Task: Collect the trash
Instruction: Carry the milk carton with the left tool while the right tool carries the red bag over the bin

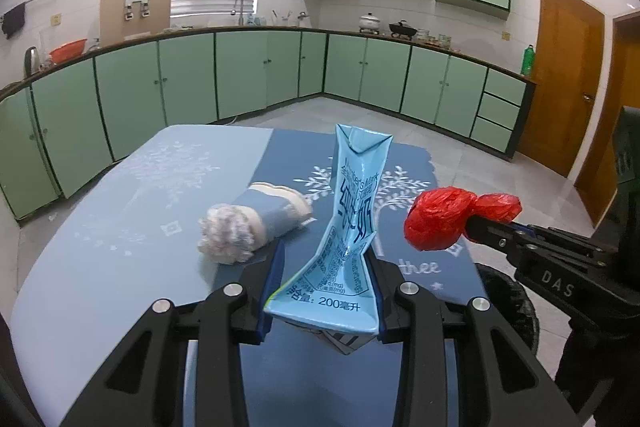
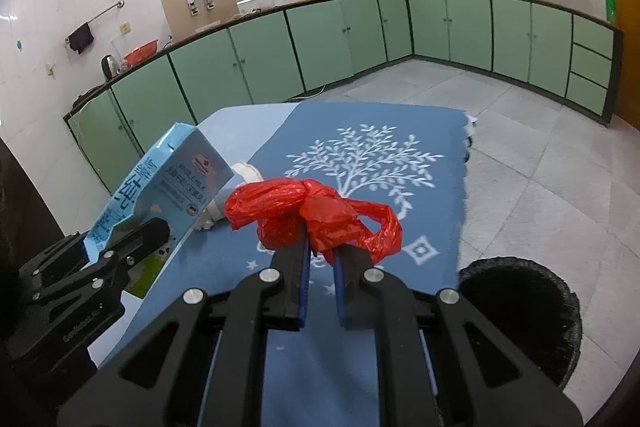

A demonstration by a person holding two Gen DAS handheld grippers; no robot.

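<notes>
Above blue tablecloth (image 1: 120, 211), my left gripper (image 1: 326, 267) clamped on crushed light-blue milk carton (image 1: 352, 203), carton upright, squeezed at waist. My right gripper (image 2: 320, 247) pinched tight on knotted red plastic bag (image 2: 308, 211), bag off cloth. Rolled blue-white cloth bundle (image 1: 248, 227) lies on table just beyond carton. Black round bin (image 2: 520, 311) beside table edge, lower right.

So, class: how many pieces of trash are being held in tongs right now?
2. The crushed blue milk carton is pinched in the left tongs; the knotted red plastic bag is in the right tongs. More trash may lie out of view.
</notes>
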